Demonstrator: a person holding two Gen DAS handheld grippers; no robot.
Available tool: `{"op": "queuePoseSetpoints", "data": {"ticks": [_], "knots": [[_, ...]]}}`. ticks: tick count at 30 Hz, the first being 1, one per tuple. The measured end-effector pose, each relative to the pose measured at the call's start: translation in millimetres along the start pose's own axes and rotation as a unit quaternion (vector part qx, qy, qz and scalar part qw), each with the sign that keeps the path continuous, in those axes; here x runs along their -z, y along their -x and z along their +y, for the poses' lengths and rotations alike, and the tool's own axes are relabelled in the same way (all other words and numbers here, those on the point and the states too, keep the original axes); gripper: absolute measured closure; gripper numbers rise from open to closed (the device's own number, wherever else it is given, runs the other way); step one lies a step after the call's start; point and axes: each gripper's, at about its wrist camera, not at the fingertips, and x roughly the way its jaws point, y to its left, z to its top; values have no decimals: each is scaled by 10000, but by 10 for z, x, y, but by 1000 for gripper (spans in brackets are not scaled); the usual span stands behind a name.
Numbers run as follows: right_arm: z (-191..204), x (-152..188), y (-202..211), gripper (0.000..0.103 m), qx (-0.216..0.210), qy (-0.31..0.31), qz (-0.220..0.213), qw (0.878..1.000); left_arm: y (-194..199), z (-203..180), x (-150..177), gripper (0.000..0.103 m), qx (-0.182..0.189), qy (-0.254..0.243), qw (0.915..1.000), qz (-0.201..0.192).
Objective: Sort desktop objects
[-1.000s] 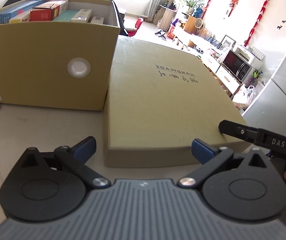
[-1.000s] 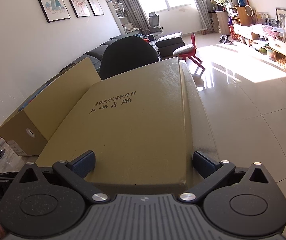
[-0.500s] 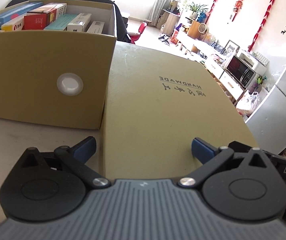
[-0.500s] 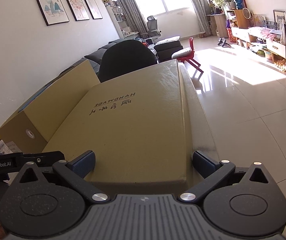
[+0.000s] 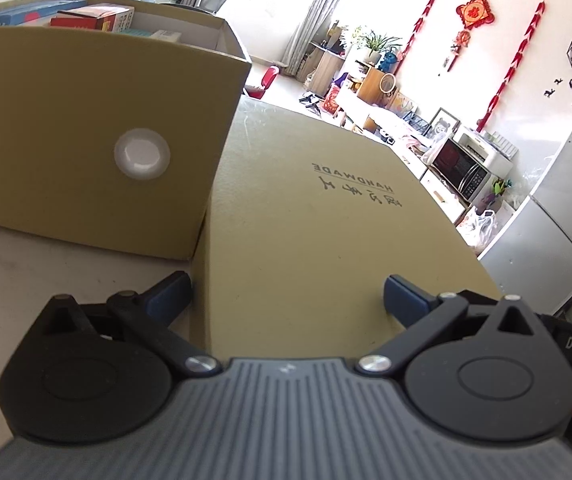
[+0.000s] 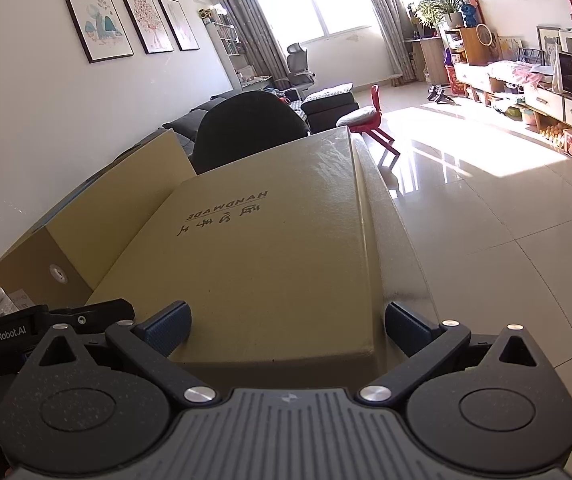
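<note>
Straddling the flat lid (image 5: pixel 306 216) at its near edge, both tools — left tool (image 5: pixel 286 292), right tool (image 6: pixel 286 324) — gape wide, holding nothing; closing on it to cap the open box (image 5: pixel 85 128), upper left, seems next.

A home living room: sofa (image 6: pixel 189 124), framed pictures (image 6: pixel 141 20), microwave (image 5: pixel 460 168) (red festive hangings (image 5: pixel 474 12) too).

Left gripper (image 5: pixel 286 292), right gripper (image 6: pixel 286 322): black linkages, blue jaws, silver screws, ribbed grey housing.

1 open box (image 5: pixel 85 128), 1 flat lid (image 5: pixel 306 232), 2 tongs (image 5: pixel 286 294).
</note>
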Motion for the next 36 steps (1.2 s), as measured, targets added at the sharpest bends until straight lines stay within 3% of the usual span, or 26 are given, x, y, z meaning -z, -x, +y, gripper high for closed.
{"op": "queuePoseSetpoints", "data": {"ticks": [16,36], "knots": [[-36,-11,-14,0,-18,-34,-50,10000,37,90,6,0,270,128,9994,-160],[46,-7,-28,0,147,-31,-87,9998,-17,-76,-34,0,42,-75,9999,-103]]}}
